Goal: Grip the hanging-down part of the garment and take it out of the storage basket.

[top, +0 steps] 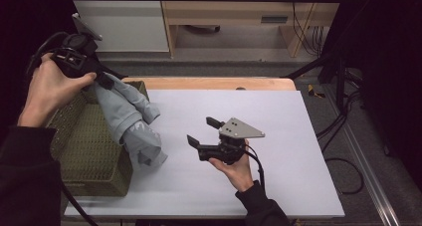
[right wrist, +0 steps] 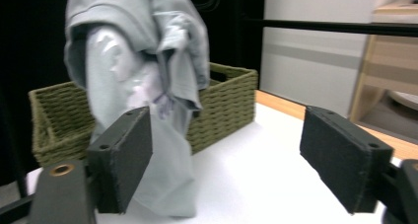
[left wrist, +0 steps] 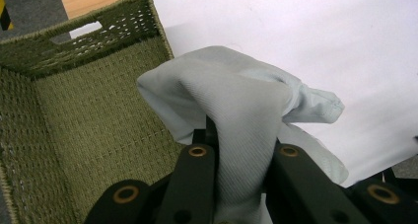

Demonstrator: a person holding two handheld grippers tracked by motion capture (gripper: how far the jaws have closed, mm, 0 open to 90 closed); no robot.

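Observation:
A pale grey garment [top: 132,121] hangs from my left gripper [top: 103,79], which is raised over the near corner of the green woven basket [top: 84,151] and shut on the cloth. Its lower end rests on the white table [top: 278,121] beside the basket. In the left gripper view the garment [left wrist: 236,115] is pinched between the black jaws, with the basket [left wrist: 84,115] below. My right gripper [top: 204,131] is held open at the table's middle, pointing left toward the garment [right wrist: 143,86], apart from it. The basket [right wrist: 222,105] stands behind the cloth in the right gripper view.
A wooden strip [top: 209,83] edges the table's far side. Beyond it stand a white cabinet [top: 119,22] and a wooden shelf unit [top: 239,17]. Cables [top: 343,121] trail on the floor at the right.

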